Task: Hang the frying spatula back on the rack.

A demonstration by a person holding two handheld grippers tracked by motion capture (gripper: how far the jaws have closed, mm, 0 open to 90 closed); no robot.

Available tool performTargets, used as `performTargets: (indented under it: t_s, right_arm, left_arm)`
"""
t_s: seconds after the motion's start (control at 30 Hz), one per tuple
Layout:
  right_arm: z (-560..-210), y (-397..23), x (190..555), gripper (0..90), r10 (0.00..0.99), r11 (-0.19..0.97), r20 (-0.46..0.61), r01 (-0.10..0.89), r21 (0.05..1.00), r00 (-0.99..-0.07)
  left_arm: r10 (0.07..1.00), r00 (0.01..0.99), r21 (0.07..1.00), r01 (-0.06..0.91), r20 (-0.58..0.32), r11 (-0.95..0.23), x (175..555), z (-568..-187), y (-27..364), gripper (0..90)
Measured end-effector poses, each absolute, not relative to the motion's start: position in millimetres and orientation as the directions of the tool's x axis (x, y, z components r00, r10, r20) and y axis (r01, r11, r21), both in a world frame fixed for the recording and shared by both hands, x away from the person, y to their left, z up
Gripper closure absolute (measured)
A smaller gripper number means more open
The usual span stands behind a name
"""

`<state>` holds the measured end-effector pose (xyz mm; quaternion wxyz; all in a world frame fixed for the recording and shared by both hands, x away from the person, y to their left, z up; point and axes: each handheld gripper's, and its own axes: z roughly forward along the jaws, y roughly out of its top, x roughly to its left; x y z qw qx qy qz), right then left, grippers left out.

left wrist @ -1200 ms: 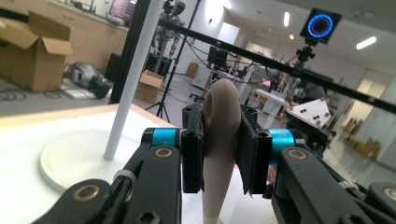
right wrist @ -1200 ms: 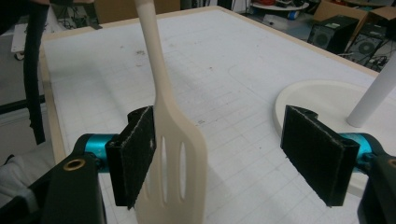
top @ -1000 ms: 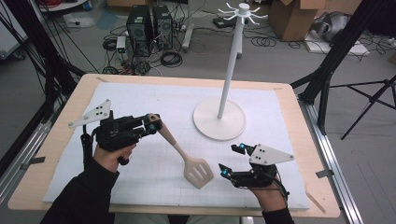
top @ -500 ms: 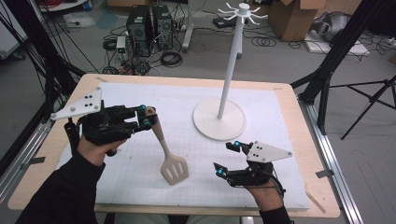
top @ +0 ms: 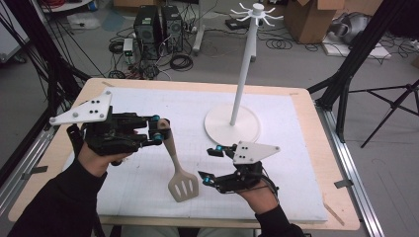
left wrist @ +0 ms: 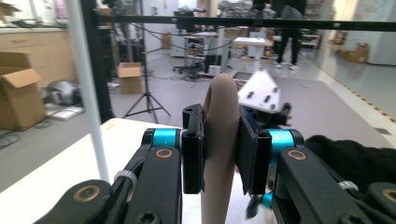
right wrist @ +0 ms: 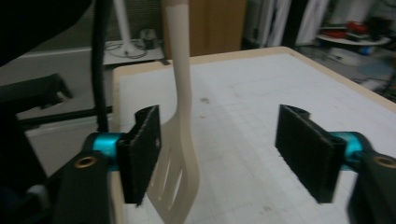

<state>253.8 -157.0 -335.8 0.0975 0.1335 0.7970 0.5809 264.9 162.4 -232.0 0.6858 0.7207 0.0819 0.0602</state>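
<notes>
A beige slotted spatula (top: 176, 165) hangs nearly upright above the white mat (top: 143, 103), head down. My left gripper (top: 162, 131) is shut on the top of its handle (left wrist: 220, 107), the pads pressing on both sides. To the right, my right gripper (top: 206, 164) points left at the spatula's head. Its jaws have just been closing but stand open. In the right gripper view the spatula (right wrist: 180, 102) hangs just beyond the left pad (right wrist: 142, 149), with no pad touching it.
A tall white hook stand (top: 243, 84) rises from a round base (top: 232, 126) at the mat's right-centre; its pole (left wrist: 86, 84) is left of the jaws in the left gripper view. Tripod legs, boxes and cables lie on the floor beyond the wooden table's edge (top: 316, 123).
The left hand has lifted the spatula and swung it from a slant to nearly upright, head nearer the front. The right gripper has moved left towards the head, its jaws narrower.
</notes>
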Motion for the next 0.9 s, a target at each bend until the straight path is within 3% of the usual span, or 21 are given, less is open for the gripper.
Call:
performTargets:
  t_s: [0.23,0.37,0.47,0.6,0.63,0.67,0.7,0.9]
  right_arm:
    - [-338.0,-129.0,260.9,51.7,0.133,0.232,0.048,0.078,0.97,-0.99]
    - [-341.1,-118.8,263.4,61.5,0.082,0.257,0.046,0.065,0.964,-0.996]
    - [-342.3,-117.5,265.0,77.8,0.04,0.257,0.048,0.057,0.965,-0.998]
    - [-340.9,-118.9,263.1,78.7,0.05,0.239,0.039,0.05,0.97,-0.998]
    - [-340.5,-120.1,263.0,78.8,0.072,0.236,0.046,0.062,0.97,-0.996]
    - [-340.3,-121.2,263.7,78.8,0.083,0.232,0.049,0.068,0.97,-0.995]
    - [-340.0,-122.7,264.3,78.8,0.096,0.224,0.049,0.069,0.972,-0.994]
    - [-336.6,-136.1,270.3,78.8,0.186,0.213,0.058,0.098,0.972,-0.981]
  left_arm:
    - [0.12,0.992,0.998,0.034,-0.027,-0.058,261.8,-234.8,149.3,73.3]
    - [0.077,0.997,0.998,0.029,-0.025,-0.057,260.2,-236.0,143.5,73.4]
    - [0.062,0.998,0.999,0.024,-0.021,-0.047,259.8,-235.5,141.1,73.3]
    - [0.109,0.994,1.0,0.011,-0.01,-0.006,259.2,-237.1,140.1,72.0]
    - [0.157,0.987,1.0,0.012,-0.012,0.001,258.4,-237.7,140.0,61.4]
    - [0.198,0.98,0.999,0.035,-0.034,0.001,258.7,-238.6,140.3,44.5]
    - [0.213,0.976,0.999,0.046,-0.046,0.005,259.4,-240.4,142.1,35.8]
    - [0.295,0.953,0.998,0.055,-0.064,0.037,255.3,-267.3,167.3,28.8]
